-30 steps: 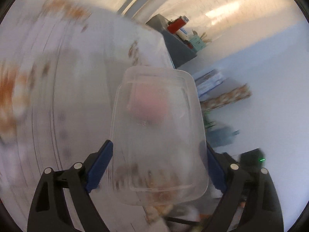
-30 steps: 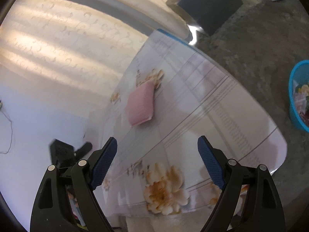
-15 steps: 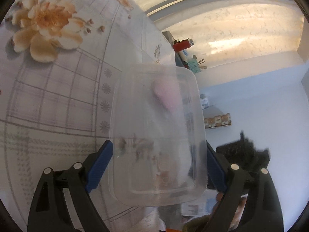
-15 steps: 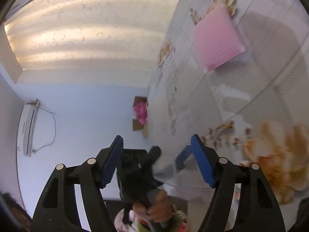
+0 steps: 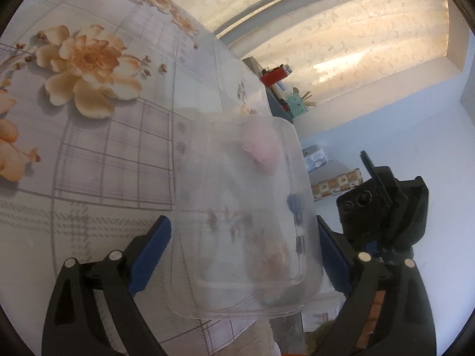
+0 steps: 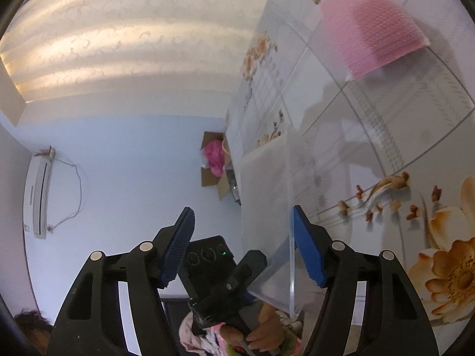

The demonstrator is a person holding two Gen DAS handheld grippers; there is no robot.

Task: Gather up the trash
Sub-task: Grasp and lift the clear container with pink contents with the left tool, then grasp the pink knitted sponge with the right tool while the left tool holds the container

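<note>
Left-wrist view, left to right: the table (image 5: pixel 98 160), covered in a grey check cloth printed with orange flowers, fills the left half; at centre, the left hand-held gripper (image 5: pixel 243 249) grasps a clear plastic container (image 5: pixel 246 216), its two blue pads pressed against the container's opposite side walls, with the container held above the table and its open side facing the camera. Through its cloudy wall a pink blur shows, and small dark and brown marks near the bottom that cannot be identified. To the right stands a dark shelf (image 5: pixel 276 101) bearing a red item and a teal holder with sticks, with patterned curtains (image 5: pixel 356 44) behind it; at far right, the black body of the other hand-held gripper appears against a pale blue wall. Right-wrist view, left to right: a white air conditioner (image 6: pixel 40 195) hangs on the blue wall; a cardboard box (image 6: pixel 216 175) holding pink material sits just beside the table edge; the right hand-held gripper (image 6: pixel 243 246) is released, its blue pads spread apart and gripping nothing. Between and beyond those pads are the left tool's black body, the person's hand (image 6: pixel 264 332) holding it, and the clear container seen edge-on, its rim just beside the right pad. At upper right, a pink textured sheet (image 6: pixel 371 23) lies flat on the table, well apart from both tools.
</note>
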